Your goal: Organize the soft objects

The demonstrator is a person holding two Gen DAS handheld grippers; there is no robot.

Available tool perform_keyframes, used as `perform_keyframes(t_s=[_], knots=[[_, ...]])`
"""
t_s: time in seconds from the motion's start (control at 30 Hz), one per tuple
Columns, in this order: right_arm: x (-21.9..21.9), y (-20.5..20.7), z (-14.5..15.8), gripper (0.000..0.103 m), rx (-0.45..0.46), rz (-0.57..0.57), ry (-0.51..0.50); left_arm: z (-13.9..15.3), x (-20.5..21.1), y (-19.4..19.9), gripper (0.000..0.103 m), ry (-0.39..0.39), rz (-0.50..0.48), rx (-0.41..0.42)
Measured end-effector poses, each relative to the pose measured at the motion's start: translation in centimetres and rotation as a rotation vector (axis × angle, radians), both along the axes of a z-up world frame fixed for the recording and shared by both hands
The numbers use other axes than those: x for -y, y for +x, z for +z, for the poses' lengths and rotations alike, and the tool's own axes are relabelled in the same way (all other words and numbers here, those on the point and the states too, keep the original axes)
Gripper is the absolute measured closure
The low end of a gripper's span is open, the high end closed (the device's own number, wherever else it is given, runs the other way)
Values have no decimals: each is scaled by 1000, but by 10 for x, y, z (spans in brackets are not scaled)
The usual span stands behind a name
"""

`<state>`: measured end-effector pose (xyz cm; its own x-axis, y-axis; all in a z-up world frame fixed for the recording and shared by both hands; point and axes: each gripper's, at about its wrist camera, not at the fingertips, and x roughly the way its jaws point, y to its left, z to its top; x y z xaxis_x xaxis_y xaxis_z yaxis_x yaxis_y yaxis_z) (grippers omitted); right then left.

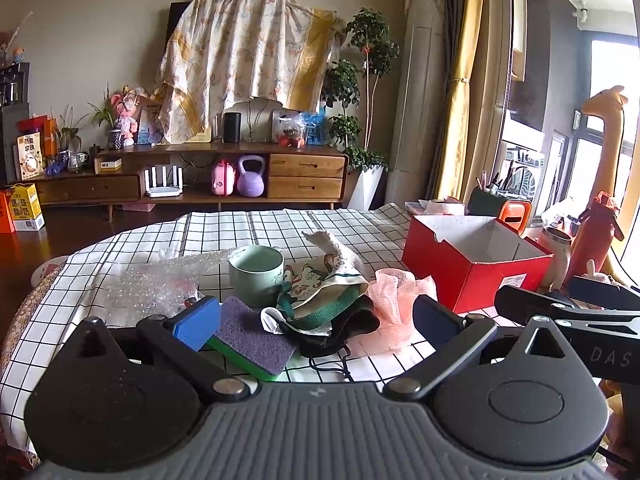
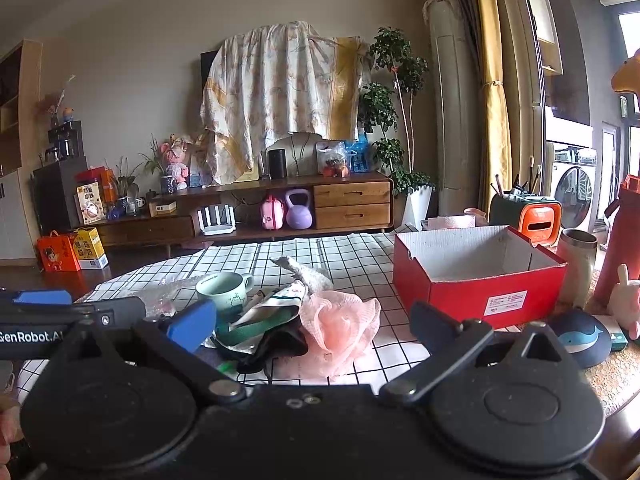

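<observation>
A heap of soft things lies on the checked tablecloth (image 1: 240,232): a purple and green sponge (image 1: 252,338), a patterned cloth with green band (image 1: 320,284), a black cloth (image 1: 340,330), a pink mesh puff (image 1: 396,292) and a white rag (image 1: 340,248). My left gripper (image 1: 316,320) is open and empty, just short of the heap. In the right wrist view my right gripper (image 2: 312,326) is open and empty, with the pink puff (image 2: 340,332) and black cloth (image 2: 276,346) between its fingers' line. The open red box (image 2: 476,276) stands to the right.
A green mug (image 1: 256,276) and bubble wrap (image 1: 152,284) sit left of the heap. Right of the red box (image 1: 472,260) are a steel cup (image 2: 578,264), a red bottle (image 2: 624,240), a whale-printed case (image 2: 580,338) and a pink toy (image 2: 626,304).
</observation>
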<state>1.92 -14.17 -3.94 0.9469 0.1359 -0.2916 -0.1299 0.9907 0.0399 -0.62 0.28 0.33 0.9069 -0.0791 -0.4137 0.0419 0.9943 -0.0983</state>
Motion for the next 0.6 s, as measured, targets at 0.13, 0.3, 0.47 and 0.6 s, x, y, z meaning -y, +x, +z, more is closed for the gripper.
perform_keyframes(t_s=[0.13,0.3,0.47,0.6], knots=[[-2,-1,-1,0,1,1,0,0,0,0,0,1,1,1],[-2,-1,0,0,-1,3,1,0,1,0,0,1,2,-1],[-3,-1,0,0,0,5,0,-1,1,0,0,2,2,0],[-3,-1,0,0,-1,3,2,-1,1,0,0,0,1,-1]])
